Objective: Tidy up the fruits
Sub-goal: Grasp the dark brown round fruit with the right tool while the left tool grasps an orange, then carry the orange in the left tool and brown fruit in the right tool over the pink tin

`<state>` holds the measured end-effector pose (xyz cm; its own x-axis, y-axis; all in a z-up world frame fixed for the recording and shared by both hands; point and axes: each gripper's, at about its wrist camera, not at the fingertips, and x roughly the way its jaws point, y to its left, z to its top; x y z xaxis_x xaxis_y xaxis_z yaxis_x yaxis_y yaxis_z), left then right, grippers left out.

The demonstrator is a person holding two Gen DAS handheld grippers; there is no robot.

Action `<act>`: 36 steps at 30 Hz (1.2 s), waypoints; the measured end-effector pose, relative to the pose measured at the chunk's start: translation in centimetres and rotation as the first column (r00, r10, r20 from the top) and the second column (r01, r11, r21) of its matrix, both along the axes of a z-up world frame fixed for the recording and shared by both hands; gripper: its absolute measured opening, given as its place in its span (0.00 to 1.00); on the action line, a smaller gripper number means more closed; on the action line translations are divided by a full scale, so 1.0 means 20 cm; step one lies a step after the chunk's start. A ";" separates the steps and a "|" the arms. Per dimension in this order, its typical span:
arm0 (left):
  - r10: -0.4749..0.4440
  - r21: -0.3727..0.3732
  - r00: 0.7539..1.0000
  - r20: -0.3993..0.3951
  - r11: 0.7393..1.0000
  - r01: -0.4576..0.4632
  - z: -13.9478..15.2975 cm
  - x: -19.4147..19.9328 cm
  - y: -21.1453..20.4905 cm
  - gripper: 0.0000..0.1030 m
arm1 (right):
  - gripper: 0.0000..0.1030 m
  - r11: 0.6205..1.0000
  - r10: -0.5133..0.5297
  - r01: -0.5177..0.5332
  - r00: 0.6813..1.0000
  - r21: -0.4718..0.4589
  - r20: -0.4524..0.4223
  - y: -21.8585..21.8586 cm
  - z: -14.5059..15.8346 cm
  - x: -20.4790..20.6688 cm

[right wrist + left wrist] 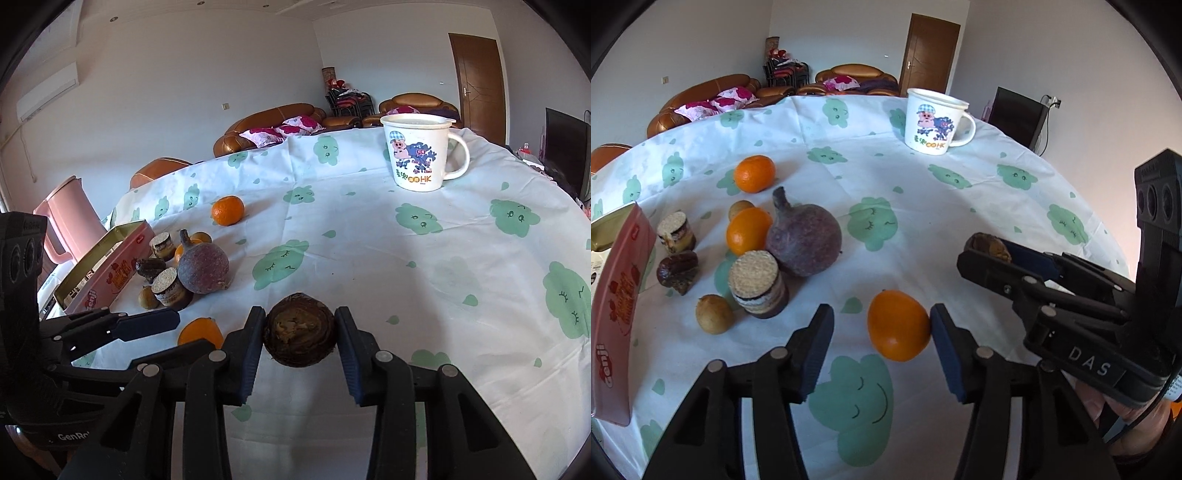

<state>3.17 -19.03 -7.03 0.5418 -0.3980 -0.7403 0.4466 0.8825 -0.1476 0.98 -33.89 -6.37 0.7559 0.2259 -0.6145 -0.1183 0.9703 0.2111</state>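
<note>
While the left claw (pixel 881 338) spreads around a smooth orange tangerine (pixel 898 325), the right claw (pixel 300 341) pinches a round dark-brown fruit (pixel 300 334).

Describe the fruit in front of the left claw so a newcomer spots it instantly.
From the white cartoon mug, come down the tablecloth to the left claw. The orange sits alone between its open fingers, right pad touching; the other oranges lie back by the purple fruit.

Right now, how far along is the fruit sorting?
Early: nothing looks grouped yet. In hand: right gripper shut on a brown round fruit; left gripper open around an orange. Left: two more oranges, the purple fruit, small brown fruits.
</note>
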 end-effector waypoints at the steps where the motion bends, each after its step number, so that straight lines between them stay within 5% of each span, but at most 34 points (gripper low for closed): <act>1: -0.001 0.002 1.000 -0.007 1.000 0.001 -0.01 0.01 -0.01 0.53 | 0.39 1.000 -0.003 0.003 1.000 0.011 0.000 -0.01 0.00 0.00; 6: -0.011 0.056 1.000 -0.025 0.998 0.013 -0.03 0.01 -0.06 0.36 | 0.40 1.000 -0.005 0.005 1.000 0.005 0.010 -0.01 0.00 0.00; 13: -0.024 0.048 1.000 -0.016 0.999 0.024 -0.02 -0.01 -0.04 0.34 | 0.40 1.000 0.001 -0.001 1.000 -0.012 0.009 0.01 0.00 0.00; 22: 0.054 0.056 0.988 0.142 0.996 -0.063 0.05 -0.07 0.06 0.34 | 0.40 0.998 0.030 -0.028 0.999 -0.061 0.022 0.06 0.00 -0.02; 36: 0.155 0.016 0.959 0.238 0.986 -0.164 0.12 -0.09 0.25 0.34 | 0.39 0.987 0.059 -0.045 0.994 -0.152 0.093 0.14 0.03 -0.08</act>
<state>1.33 -14.03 -4.68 0.7564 -0.2684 -0.5965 0.3182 0.9478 -0.0230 -0.68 -31.05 -5.77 0.8029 0.1775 -0.5690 -0.1823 0.9820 0.0490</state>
